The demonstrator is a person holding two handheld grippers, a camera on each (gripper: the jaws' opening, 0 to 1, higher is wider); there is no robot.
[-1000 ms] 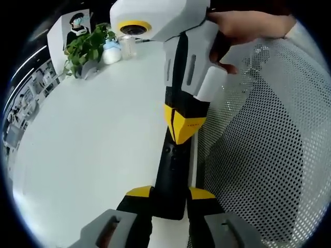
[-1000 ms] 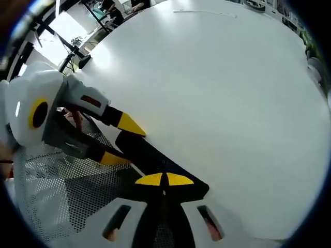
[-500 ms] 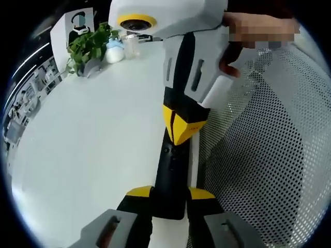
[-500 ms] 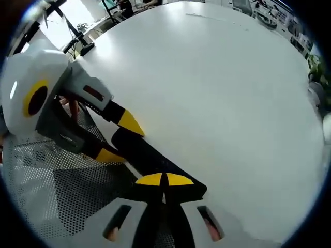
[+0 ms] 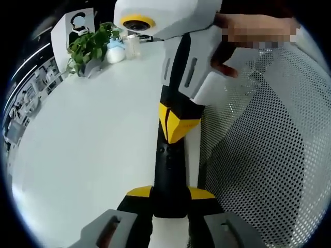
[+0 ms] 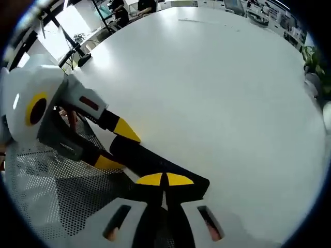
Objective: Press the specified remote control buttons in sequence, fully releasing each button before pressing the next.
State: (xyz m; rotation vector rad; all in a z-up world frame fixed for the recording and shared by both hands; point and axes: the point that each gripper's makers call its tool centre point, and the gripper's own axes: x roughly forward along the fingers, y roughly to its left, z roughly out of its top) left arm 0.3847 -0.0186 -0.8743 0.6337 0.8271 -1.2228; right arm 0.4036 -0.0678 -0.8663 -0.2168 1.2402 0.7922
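You held remote pinched in left hand-held gripper; right hand-held gripper, tips pressed together, sat on its 12 o'clock end. Judged mid-press; next, lift fully clear.

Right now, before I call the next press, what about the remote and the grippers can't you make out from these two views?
- Remote control, left gripper view: buttons too small and dark to tell apart; near end hidden between the left gripper jaws.
- Which button is pressed: the right gripper tips cover that spot.
- Remote, right gripper view: top face hidden under the right gripper.
- Plant, left gripper view: too small for detail.
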